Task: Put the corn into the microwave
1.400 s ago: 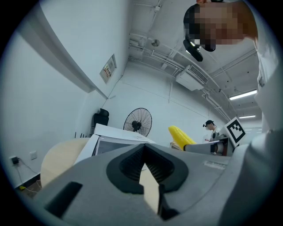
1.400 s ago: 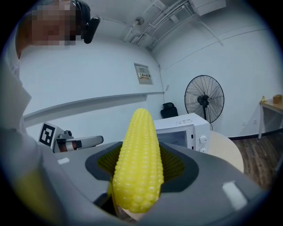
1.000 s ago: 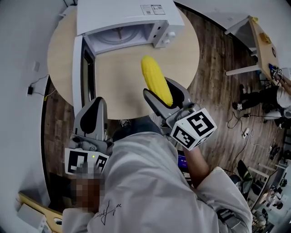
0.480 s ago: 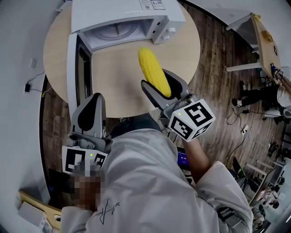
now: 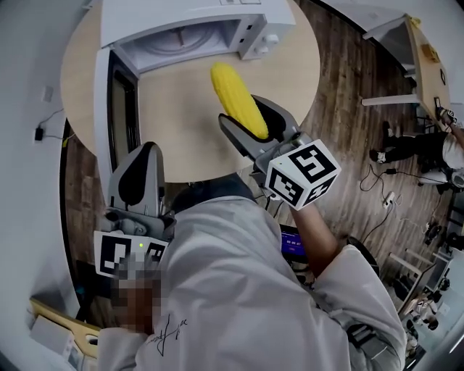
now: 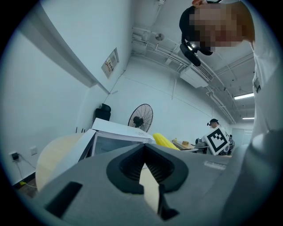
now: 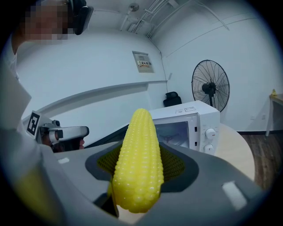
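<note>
A yellow corn cob (image 5: 235, 98) sticks out forward from my right gripper (image 5: 250, 119), which is shut on its lower half. The cob hangs over the round wooden table (image 5: 188, 138), a short way in front of the white microwave (image 5: 188, 18). The microwave's door (image 5: 109, 101) stands swung open to the left, and its cavity with the glass turntable shows. In the right gripper view the corn (image 7: 139, 163) fills the middle, with the microwave (image 7: 190, 123) behind it. My left gripper (image 5: 141, 163) is shut and empty at the table's near edge, beside the open door.
A standing fan (image 7: 211, 86) is behind the microwave by the wall. Beyond the table to the right are a desk (image 5: 420, 51), a seated person (image 5: 413, 152) and cables on the wooden floor. A wall socket with a cord (image 5: 38, 134) is at the left.
My right gripper has carried the corn forward and a little left, closer to the microwave's opening. The left gripper has edged forward beside the door, still shut.
</note>
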### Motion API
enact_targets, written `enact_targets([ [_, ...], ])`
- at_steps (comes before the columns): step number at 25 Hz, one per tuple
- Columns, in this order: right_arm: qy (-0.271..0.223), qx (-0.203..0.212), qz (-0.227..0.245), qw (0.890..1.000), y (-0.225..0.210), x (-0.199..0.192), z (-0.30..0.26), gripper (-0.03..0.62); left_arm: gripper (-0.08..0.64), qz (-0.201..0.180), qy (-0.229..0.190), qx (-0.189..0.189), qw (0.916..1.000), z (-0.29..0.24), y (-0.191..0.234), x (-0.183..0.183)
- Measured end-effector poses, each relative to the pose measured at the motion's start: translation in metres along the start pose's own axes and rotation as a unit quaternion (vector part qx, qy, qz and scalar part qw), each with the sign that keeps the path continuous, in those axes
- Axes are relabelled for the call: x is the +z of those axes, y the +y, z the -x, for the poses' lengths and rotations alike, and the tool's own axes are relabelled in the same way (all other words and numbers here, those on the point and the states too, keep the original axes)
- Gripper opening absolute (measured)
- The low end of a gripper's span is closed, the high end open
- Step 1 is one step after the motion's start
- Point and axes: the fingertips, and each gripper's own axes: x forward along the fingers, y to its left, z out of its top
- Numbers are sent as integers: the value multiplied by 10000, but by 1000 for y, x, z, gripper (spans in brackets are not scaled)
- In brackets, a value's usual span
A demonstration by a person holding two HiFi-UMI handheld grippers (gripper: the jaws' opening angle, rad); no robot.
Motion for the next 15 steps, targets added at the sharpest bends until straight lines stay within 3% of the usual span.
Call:
enact_targets([
  [15, 287, -21, -24, 9996, -30, -10, -44, 265, -11, 112, 35, 268, 9996, -14, 18, 2],
])
